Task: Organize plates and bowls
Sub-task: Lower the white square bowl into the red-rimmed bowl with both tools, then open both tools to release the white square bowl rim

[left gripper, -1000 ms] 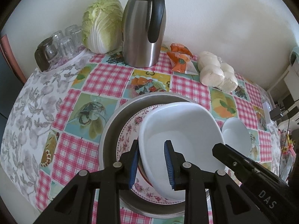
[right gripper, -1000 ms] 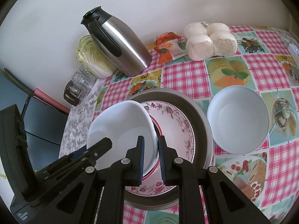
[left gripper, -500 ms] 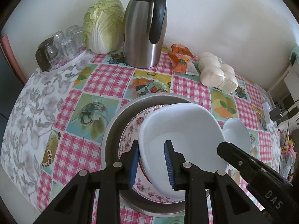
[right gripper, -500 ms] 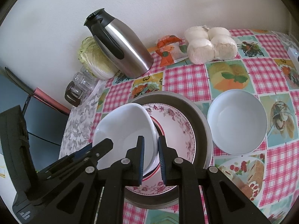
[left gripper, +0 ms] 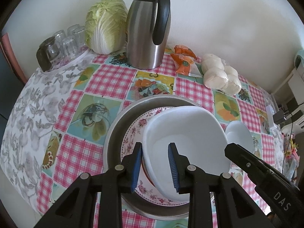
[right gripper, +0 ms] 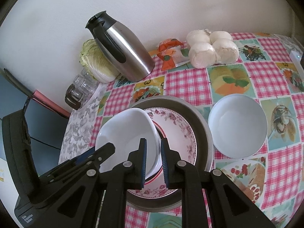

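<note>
A white oval bowl (left gripper: 186,142) is held tilted above a floral plate (left gripper: 136,133) that lies in a grey metal pan (left gripper: 121,125). My left gripper (left gripper: 154,163) is shut on the bowl's near-left rim. My right gripper (right gripper: 153,159) is shut on its opposite rim; the bowl (right gripper: 125,133), plate (right gripper: 176,131) and pan (right gripper: 201,121) also show in the right wrist view. A second white round bowl (right gripper: 237,125) stands on the tablecloth right of the pan, and also shows in the left wrist view (left gripper: 239,136).
At the back by the wall stand a steel thermos jug (left gripper: 148,30), a cabbage (left gripper: 106,24), upturned glasses (left gripper: 62,41), orange packets (left gripper: 183,58) and bagged white buns (left gripper: 220,76). The table's left edge (left gripper: 19,114) drops off under a floral cloth.
Both grippers and the bowl have risen slightly and drawn back from the table; the scene looks a little farther off. The grips are unchanged.
</note>
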Motion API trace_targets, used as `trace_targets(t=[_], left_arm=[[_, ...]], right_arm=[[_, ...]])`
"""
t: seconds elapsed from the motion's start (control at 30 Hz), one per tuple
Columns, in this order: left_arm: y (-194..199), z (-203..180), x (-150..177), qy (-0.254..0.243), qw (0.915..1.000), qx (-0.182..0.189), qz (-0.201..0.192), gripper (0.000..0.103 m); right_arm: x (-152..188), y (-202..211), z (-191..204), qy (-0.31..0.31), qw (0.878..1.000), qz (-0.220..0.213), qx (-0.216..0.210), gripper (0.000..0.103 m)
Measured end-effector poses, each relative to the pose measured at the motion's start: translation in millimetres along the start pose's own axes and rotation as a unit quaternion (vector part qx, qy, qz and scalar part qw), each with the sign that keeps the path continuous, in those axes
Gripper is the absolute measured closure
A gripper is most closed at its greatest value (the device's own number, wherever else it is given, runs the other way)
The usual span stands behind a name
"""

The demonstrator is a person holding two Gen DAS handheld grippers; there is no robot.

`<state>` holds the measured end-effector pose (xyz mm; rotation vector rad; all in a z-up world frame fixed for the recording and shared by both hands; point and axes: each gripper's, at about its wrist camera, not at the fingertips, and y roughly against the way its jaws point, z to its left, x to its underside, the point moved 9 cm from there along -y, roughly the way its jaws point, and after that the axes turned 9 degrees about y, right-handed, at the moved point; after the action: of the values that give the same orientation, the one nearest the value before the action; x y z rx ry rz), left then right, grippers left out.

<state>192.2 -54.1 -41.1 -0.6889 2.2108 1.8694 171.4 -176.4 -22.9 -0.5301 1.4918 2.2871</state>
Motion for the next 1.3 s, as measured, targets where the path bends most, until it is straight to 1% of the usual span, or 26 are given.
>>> trace_targets(t=[0.07, 0.1, 0.17, 0.2, 0.23, 0.3, 0.37, 0.47, 0.53, 0.67, 0.73, 0.77, 0.83, 0.97, 1.07, 1.1, 1.13, 1.17, 1.3], left_arm=[[3, 0, -1, 0.003, 1.0000, 0.001, -0.003, 0.072], [5, 1, -2, 0.004, 1.0000, 0.001, -0.005, 0.070], [8, 3, -3, 0.008, 0.9999, 0.000, -0.008, 0.062], [10, 4, -4, 0.010, 0.9999, 0.000, -0.010, 0.056], [11, 5, -5, 0.012, 0.9999, 0.000, -0.011, 0.052], [14, 9, -7, 0.018, 0.9997, -0.003, -0.015, 0.049], [16, 13, -9, 0.023, 0.9995, -0.009, -0.018, 0.045], [18, 20, -11, 0.029, 0.9992, -0.015, -0.021, 0.041], [18, 25, -12, 0.037, 0.9990, -0.017, -0.021, 0.034], [16, 35, -13, 0.051, 0.9982, -0.024, -0.020, 0.027], [15, 39, -13, 0.056, 0.9978, -0.028, -0.021, 0.021], [14, 41, -13, 0.058, 0.9977, -0.028, -0.021, 0.020], [13, 44, -12, 0.062, 0.9974, -0.029, -0.020, 0.018], [11, 48, -8, 0.069, 0.9970, -0.032, -0.018, 0.015], [13, 51, -6, 0.072, 0.9967, -0.033, -0.021, 0.010], [13, 52, -6, 0.072, 0.9966, -0.034, -0.023, 0.006], [14, 52, -6, 0.071, 0.9965, -0.035, -0.025, 0.001], [15, 53, -6, 0.071, 0.9964, -0.036, -0.029, 0.000], [19, 57, -6, 0.072, 0.9956, -0.044, -0.040, 0.000]], right_arm=[[0, 0, -2, -0.001, 1.000, 0.002, 0.007, 0.079], [0, 1, -3, 0.000, 1.000, 0.002, 0.010, 0.077], [-1, 1, -4, -0.001, 1.000, 0.001, 0.016, 0.065], [-2, 2, -4, -0.001, 1.000, -0.001, 0.020, 0.062], [-2, 3, -4, 0.000, 1.000, -0.002, 0.022, 0.057], [-2, 4, -4, 0.002, 1.000, -0.003, 0.026, 0.052], [-2, 4, -5, 0.003, 1.000, -0.004, 0.030, 0.044], [-2, 3, -8, 0.005, 0.999, -0.003, 0.039, 0.040], [-2, 3, -9, 0.007, 0.999, -0.004, 0.044, 0.038], [-1, 2, -10, 0.011, 0.999, -0.006, 0.051, 0.035], [1, 1, -12, 0.012, 0.998, -0.004, 0.056, 0.034], [2, 0, -13, 0.012, 0.998, -0.003, 0.057, 0.029], [3, -1, -14, 0.010, 0.998, -0.001, 0.058, 0.022], [6, 1, -14, 0.013, 0.998, 0.001, 0.062, 0.021], [7, 4, -15, 0.015, 0.998, 0.000, 0.065, 0.020], [8, 6, -15, 0.016, 0.998, -0.001, 0.066, 0.019], [8, 7, -15, 0.016, 0.998, -0.002, 0.067, 0.014], [9, 8, -16, 0.017, 0.998, -0.003, 0.067, 0.010], [12, 14, -17, 0.022, 0.997, -0.006, 0.076, 0.010]])
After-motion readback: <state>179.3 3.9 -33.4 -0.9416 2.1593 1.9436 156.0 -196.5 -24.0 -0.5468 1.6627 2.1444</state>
